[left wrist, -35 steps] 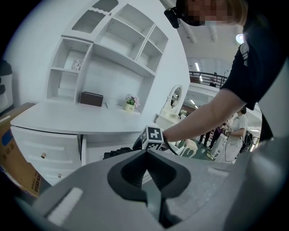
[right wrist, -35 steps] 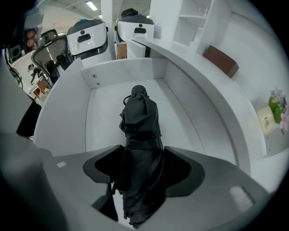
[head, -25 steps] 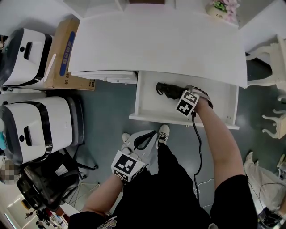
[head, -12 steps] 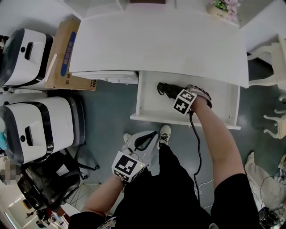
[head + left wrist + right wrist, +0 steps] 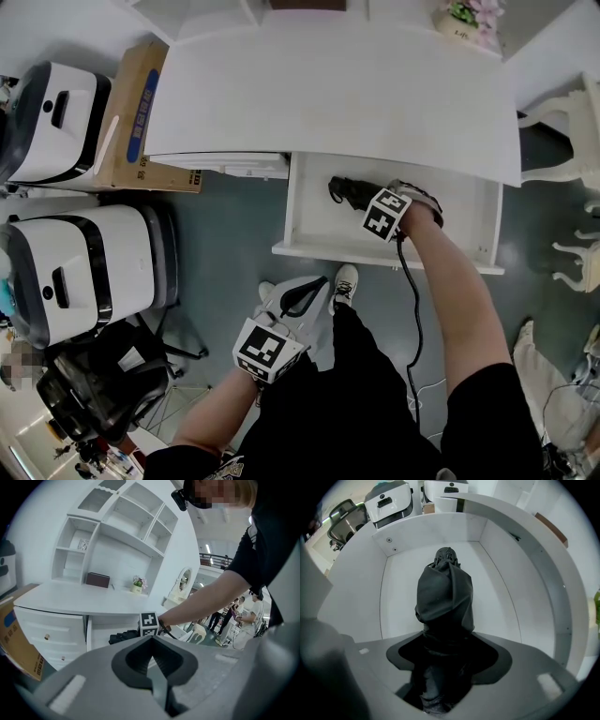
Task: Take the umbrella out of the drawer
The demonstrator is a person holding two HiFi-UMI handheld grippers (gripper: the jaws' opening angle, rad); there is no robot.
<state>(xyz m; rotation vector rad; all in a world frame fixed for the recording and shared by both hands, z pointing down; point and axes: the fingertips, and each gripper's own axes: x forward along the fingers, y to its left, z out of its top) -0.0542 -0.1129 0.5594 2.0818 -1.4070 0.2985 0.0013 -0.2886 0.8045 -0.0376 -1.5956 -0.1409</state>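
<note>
Near the frame's middle the right gripper had only slid a bit left, still clamped on the black umbrella lying in the open drawer, so lifting had not started; the left gripper waited lower down, jaws together

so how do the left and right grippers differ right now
The right gripper is shut on the black umbrella; the left gripper has nothing between its jaws. The right gripper reaches into the open drawer; the left gripper is held outside it, by the person's leg. Both have their jaws together.
</note>
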